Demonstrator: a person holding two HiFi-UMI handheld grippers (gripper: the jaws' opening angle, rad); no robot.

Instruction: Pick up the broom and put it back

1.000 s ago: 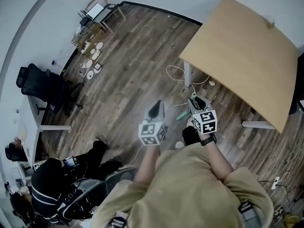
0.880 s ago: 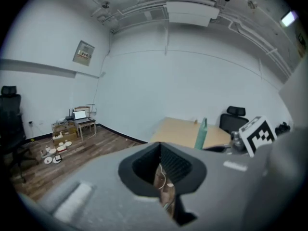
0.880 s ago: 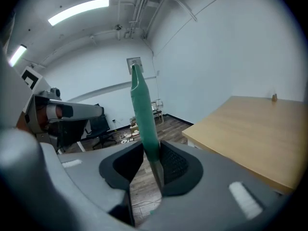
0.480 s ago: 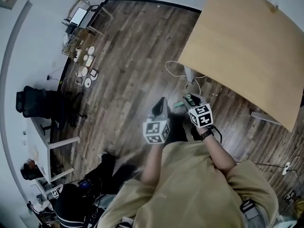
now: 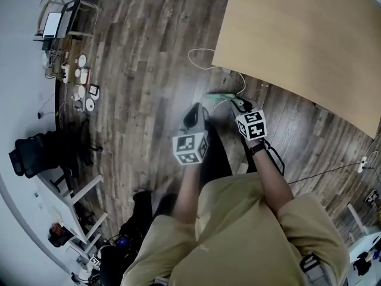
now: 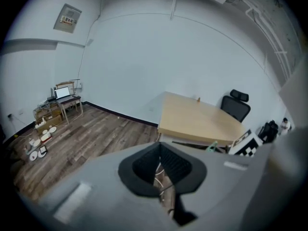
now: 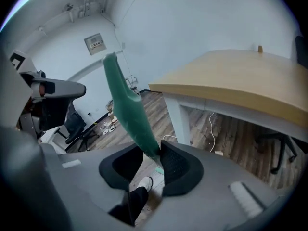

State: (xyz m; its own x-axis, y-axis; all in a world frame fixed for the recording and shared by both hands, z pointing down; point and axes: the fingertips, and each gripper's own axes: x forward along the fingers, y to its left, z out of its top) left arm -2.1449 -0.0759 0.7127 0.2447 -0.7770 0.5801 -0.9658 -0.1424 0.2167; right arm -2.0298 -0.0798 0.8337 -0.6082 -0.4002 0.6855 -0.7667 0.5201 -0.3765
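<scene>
- Broom (image 7: 127, 105): its green handle is clamped between the right gripper (image 7: 155, 154) fingers. In the right gripper view it leans away from them toward 11 o'clock, and its far end is soft with blur.
- The handle's lower stretch is hidden behind the gripper body, and the brush end is out of sight.
- In the head view only a short green piece shows at 10 o'clock of the right marker cube, above the floor (image 5: 149, 58), near the table (image 5: 297, 34) edge.
- Left gripper (image 6: 160, 150): fingers drawn together to a thin slit with nothing held; only floor shows through.
</scene>
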